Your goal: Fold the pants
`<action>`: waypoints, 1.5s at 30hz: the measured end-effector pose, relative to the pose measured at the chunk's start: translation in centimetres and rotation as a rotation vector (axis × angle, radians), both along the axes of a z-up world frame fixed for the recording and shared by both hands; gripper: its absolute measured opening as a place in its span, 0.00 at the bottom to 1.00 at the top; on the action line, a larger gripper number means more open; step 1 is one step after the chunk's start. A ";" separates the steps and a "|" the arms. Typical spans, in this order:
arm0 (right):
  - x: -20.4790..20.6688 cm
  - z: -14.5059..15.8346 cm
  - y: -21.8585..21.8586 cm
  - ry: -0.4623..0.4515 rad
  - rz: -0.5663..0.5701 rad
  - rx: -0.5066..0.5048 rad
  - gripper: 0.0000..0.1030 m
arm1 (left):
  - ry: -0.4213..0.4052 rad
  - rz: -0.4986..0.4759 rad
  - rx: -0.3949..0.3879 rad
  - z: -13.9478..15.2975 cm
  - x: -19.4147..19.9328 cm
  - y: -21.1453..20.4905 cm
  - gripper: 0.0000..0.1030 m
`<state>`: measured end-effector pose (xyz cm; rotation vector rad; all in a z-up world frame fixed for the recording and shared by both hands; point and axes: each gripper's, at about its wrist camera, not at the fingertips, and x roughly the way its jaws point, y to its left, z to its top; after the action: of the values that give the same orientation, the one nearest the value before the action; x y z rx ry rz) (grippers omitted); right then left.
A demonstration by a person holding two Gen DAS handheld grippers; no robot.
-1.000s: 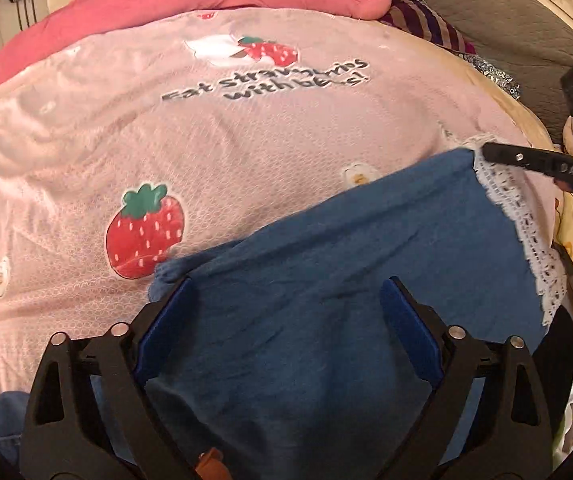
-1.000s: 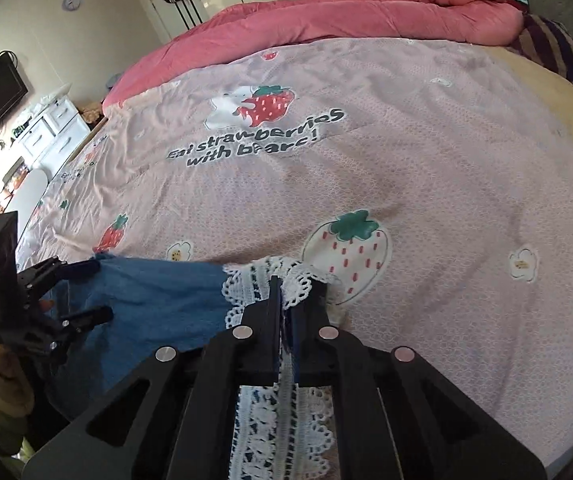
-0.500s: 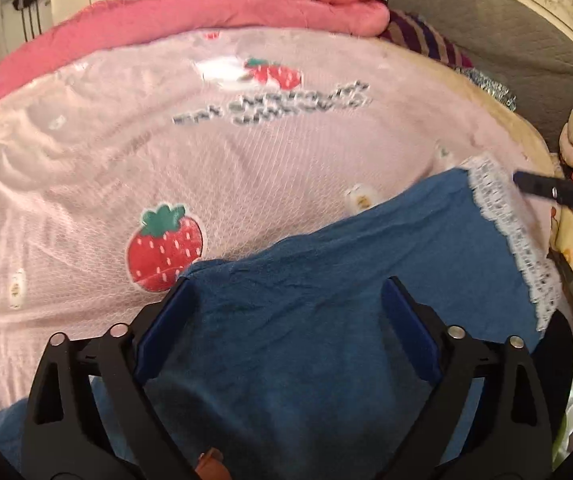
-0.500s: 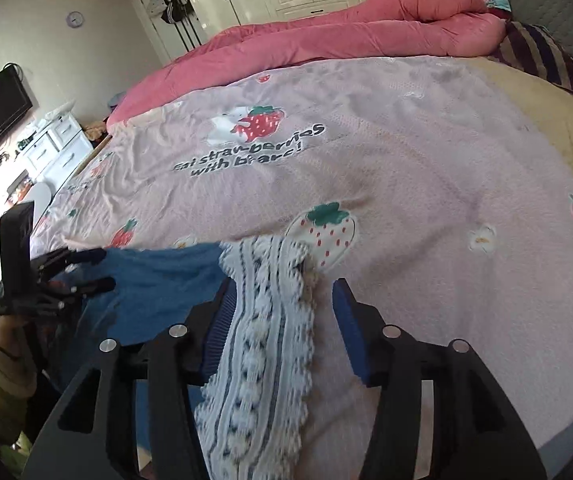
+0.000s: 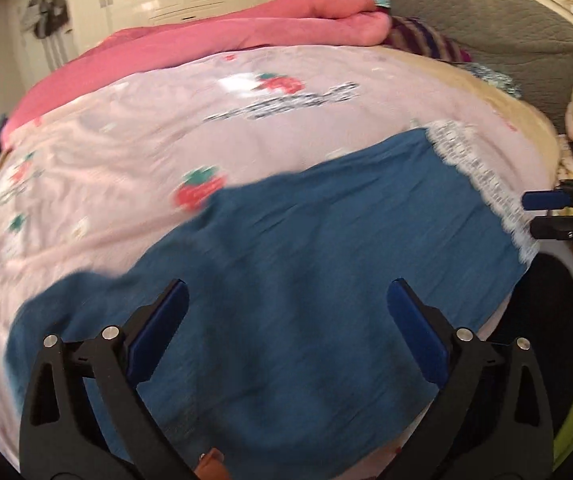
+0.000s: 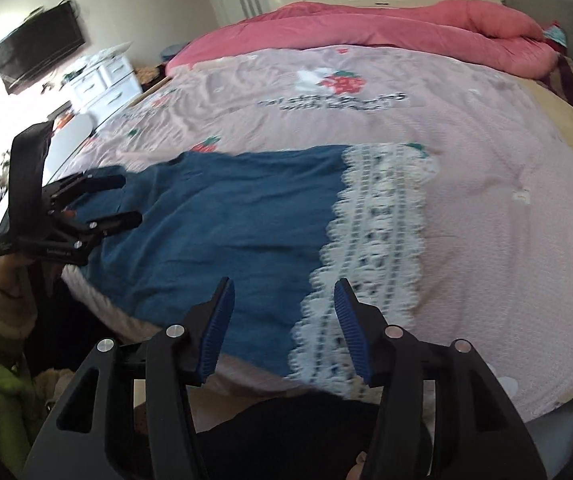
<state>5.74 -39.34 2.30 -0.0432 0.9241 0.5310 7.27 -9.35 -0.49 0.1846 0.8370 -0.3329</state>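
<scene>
— Pants (image 6: 226, 216), where are they?
— The blue pants lie flat on the pink strawberry bedspread (image 6: 486, 152) at the bed's near edge, their white lace hem (image 6: 370, 248) toward the right.
— And the left gripper (image 5: 286, 328)?
— Jaws spread wide above the blue cloth, holding nothing.
— The right gripper (image 6: 284, 320)?
— Jaws parted too, empty, poised over the lace border.

Pants (image 6: 222, 216) lie flat on the bedspread (image 6: 486, 168) at the bed's near edge. Lace hem (image 6: 370, 240) at the pants' right end. Rolled quilt (image 6: 406, 20) behind pants, far side of bed. Dresser (image 6: 102, 80) beyond pants' left end, off the bed.
</scene>
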 end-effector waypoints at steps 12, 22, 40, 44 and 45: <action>1.0 -3.8 1.1 0.128 -0.051 -0.115 0.55 | 0.058 0.256 0.103 -3.4 -2.3 11.0 0.91; 0.7 0.4 -0.2 0.042 -0.068 -0.013 0.71 | -0.009 0.169 0.006 1.5 -2.0 6.8 0.91; 4.5 3.5 -2.3 -0.071 -0.109 -0.022 0.87 | 0.049 0.214 0.050 0.4 -1.4 5.4 0.91; 4.9 3.1 -2.4 -0.063 -0.119 -0.018 0.88 | 0.095 0.315 0.004 0.4 -2.6 10.1 0.91; 5.0 3.0 -2.4 -0.063 -0.122 -0.018 0.88 | 0.094 0.329 0.005 0.6 -2.8 10.6 0.91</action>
<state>10.78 -41.75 5.34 -0.0192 0.8642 0.4062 4.43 1.27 0.08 0.0339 0.9447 -0.0305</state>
